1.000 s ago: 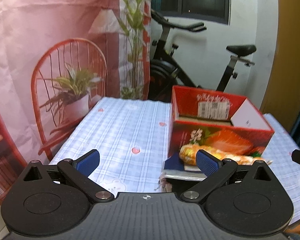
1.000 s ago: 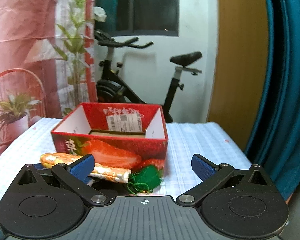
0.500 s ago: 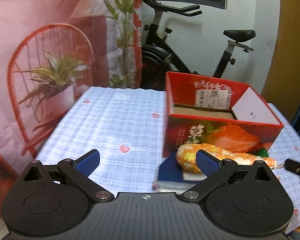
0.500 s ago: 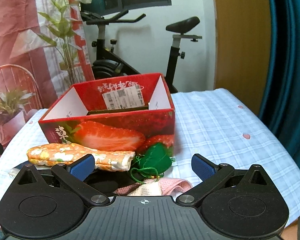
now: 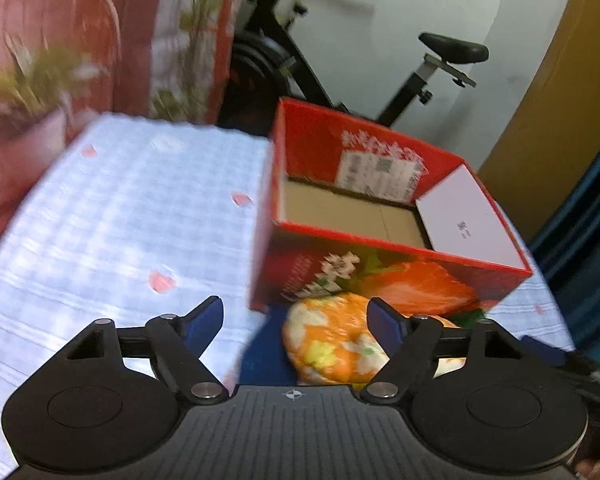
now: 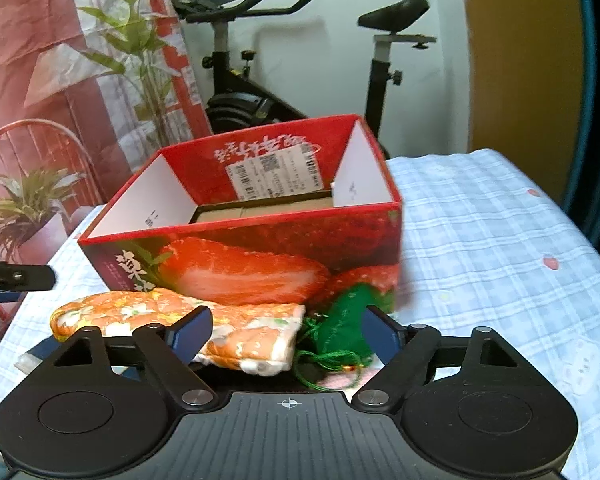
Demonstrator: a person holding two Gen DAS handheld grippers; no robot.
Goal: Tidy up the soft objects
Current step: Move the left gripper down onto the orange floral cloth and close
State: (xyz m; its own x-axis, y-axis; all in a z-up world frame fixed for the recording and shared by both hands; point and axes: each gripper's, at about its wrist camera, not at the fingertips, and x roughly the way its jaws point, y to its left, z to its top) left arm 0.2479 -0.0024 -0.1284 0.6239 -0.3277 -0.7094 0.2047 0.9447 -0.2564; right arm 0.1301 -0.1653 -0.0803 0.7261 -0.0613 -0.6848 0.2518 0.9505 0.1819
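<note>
Low in the centre of both frames lies the orange cloth (image 6: pixel 180 320), against the front wall of the red box (image 6: pixel 260 256) on the checked tablecloth (image 6: pixel 500 240). A green pouch (image 6: pixel 346 326) sits just right of the cloth, and a blue item (image 5: pixel 264 344) lies under its left end. The left gripper (image 5: pixel 296 314) has its fingers apart, holding nothing, with the cloth's end showing between them. The right gripper (image 6: pixel 286 330) is likewise spread and empty, framing the cloth's right end and the pouch. Compared with half a second ago, both grippers have come closer to the pile and their fingers stand less wide; the left view is now tilted and blurred. An exercise bike (image 6: pixel 260 92) stands behind.
</note>
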